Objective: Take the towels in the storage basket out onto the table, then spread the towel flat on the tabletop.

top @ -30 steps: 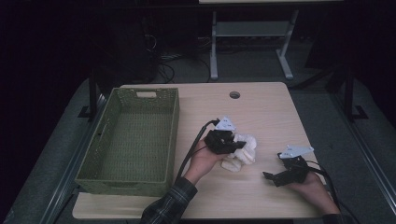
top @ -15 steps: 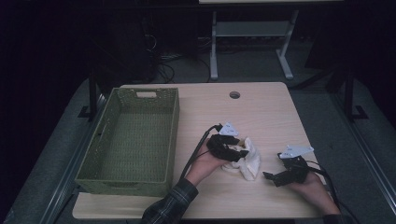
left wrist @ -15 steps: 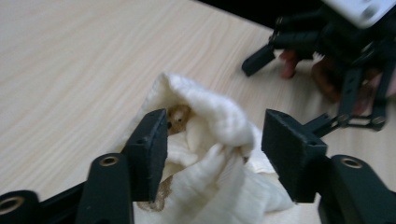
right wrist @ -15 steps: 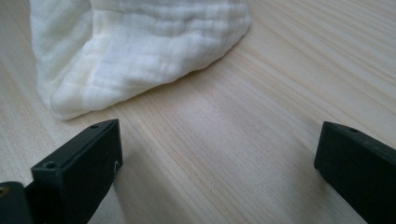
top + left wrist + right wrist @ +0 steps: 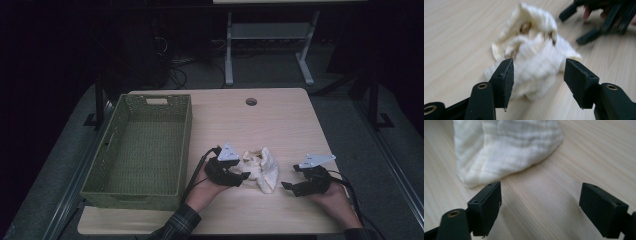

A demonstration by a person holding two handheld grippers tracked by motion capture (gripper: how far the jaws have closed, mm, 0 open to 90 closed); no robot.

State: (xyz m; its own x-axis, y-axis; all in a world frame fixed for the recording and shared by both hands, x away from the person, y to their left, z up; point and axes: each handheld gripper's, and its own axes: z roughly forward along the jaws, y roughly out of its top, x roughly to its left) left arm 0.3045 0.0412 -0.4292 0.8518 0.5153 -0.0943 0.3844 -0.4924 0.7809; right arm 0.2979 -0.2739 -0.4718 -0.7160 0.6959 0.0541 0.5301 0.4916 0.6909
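A crumpled cream cloth (image 5: 262,169) lies on the wooden table (image 5: 250,125) near its front, between my two grippers. My left gripper (image 5: 243,175) sits at the cloth's left side. Its jaws have just been opening and stand apart. In the left gripper view the cloth (image 5: 534,67) lies just beyond the left gripper (image 5: 539,82), and neither pad presses it. My right gripper (image 5: 290,176) rests to the cloth's right, pointing at it. Its jaws have just been closing a little, and they stand open over bare wood. In the right gripper view the cloth (image 5: 506,147) lies ahead of the right gripper (image 5: 540,207).
A green woven basket (image 5: 135,192) stands along the left side of the table with nothing in it. A round cable hole (image 5: 251,101) is at the table's far edge. Beyond the table stands a grey metal frame (image 5: 265,45) on a dark floor.
My left gripper has let go of the cloth and drawn back toward the table's front. The cloth has settled onto the wood. The right hand has stayed in place.
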